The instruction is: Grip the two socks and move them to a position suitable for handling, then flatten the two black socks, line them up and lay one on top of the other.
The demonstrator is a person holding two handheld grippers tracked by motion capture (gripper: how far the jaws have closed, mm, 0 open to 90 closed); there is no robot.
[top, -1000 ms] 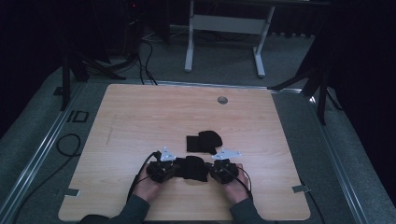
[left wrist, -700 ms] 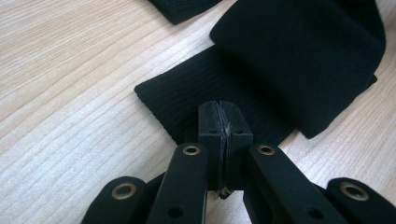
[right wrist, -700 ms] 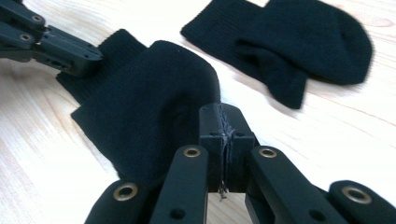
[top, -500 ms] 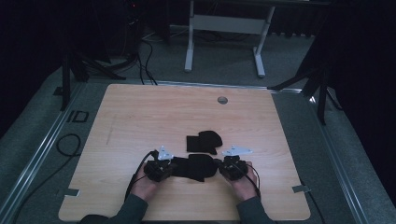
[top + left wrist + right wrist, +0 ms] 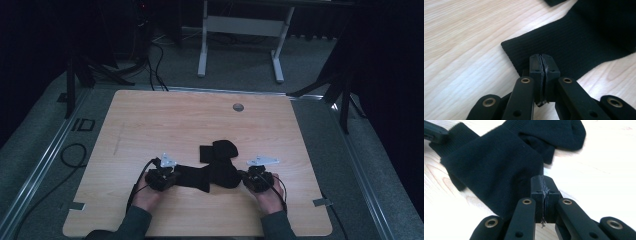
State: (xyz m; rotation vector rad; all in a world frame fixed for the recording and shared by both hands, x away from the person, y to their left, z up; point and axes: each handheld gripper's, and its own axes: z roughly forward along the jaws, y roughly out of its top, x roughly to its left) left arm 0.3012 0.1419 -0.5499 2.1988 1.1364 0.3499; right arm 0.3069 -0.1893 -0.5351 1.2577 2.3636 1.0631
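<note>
Looking down from the high view, a long black knitted sock (image 5: pixel 207 175) lies stretched across the near part of the pale wooden table (image 5: pixel 150 120), with the left gripper (image 5: pixel 172 176) at its left end and the right gripper (image 5: pixel 246 178) at its right end. A second black sock (image 5: pixel 220 151) lies folded just beyond it, touching or overlapping its far edge near the middle. A small round grey insert (image 5: pixel 238 107) sits in the tabletop near the far edge, well apart from the cloth.

The left gripper view brings in what the high view cannot: the ribbed cuff (image 5: pixel 564 47) of the stretched sock runs right up to the left gripper (image 5: pixel 544 62), whose jaws are pressed together on the cuff's near edge. The right gripper view shows the smoother, wider foot end (image 5: pixel 496 172) of the same sock coming into the right gripper (image 5: pixel 544 185), whose jaws are likewise clamped on its edge. That view also shows the second sock (image 5: pixel 554 132) beyond, partly overlapped by the held one, and the tip of the other gripper at the far end of the cloth.
</note>
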